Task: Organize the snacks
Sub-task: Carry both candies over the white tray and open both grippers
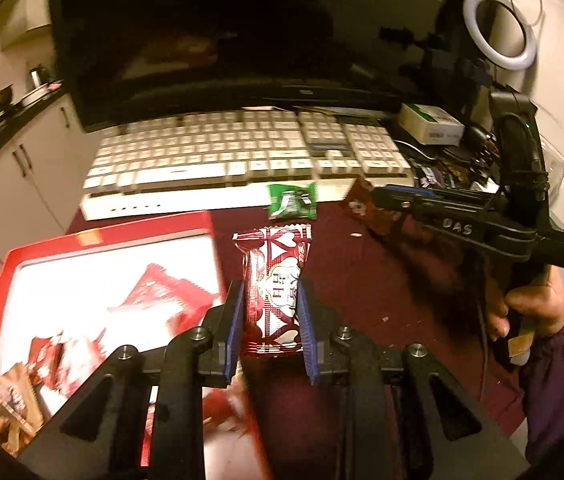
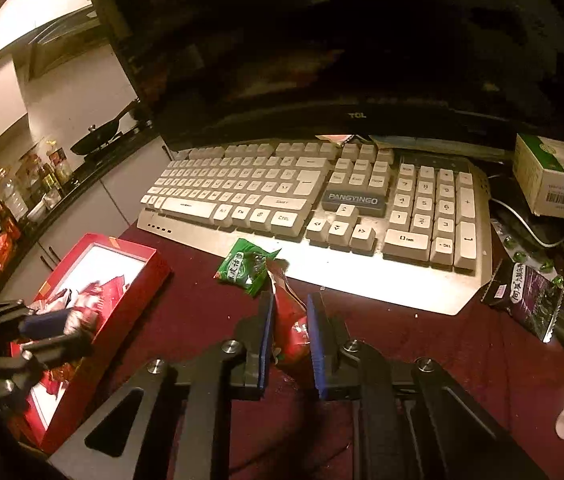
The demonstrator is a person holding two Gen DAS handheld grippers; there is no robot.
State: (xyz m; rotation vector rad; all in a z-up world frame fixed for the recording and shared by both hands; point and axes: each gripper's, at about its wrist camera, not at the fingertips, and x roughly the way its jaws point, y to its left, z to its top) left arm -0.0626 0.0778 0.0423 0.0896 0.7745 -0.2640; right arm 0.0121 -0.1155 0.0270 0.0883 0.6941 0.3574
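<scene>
Two grippers, each clamped on a snack. Left gripper (image 1: 268, 322) grips a red packet (image 1: 273, 292) with a heart print, long axis running forward between the blue pads (image 1: 235, 320), far end sticking out past the fingertips. Right gripper (image 2: 289, 334) is closed on a darker red wrapper (image 2: 290, 320), pinched narrow and standing on edge between the jaws

Red box (image 1: 100, 240) lies to the left of both tools on the maroon tabletop (image 1: 362, 280), already holding several red snacks (contents blurred, count uncertain). In the left wrist view the box edge sits just beside the left pad; in the right wrist view the left gripper (image 2: 48, 334) hangs over the box (image 2: 130, 300) near end. Judgement: left hand is clearly nearer the box, so its packet should go in first; the right hand has to cross leftward over open tabletop

Green sachet (image 2: 248, 266) lies loose at the keyboard (image 2: 282, 200) front edge, just beyond the right gripper's tips and touching or nearly touching its wrapper. Dark purple packet (image 2: 526, 300) sits well apart at the right
</scene>
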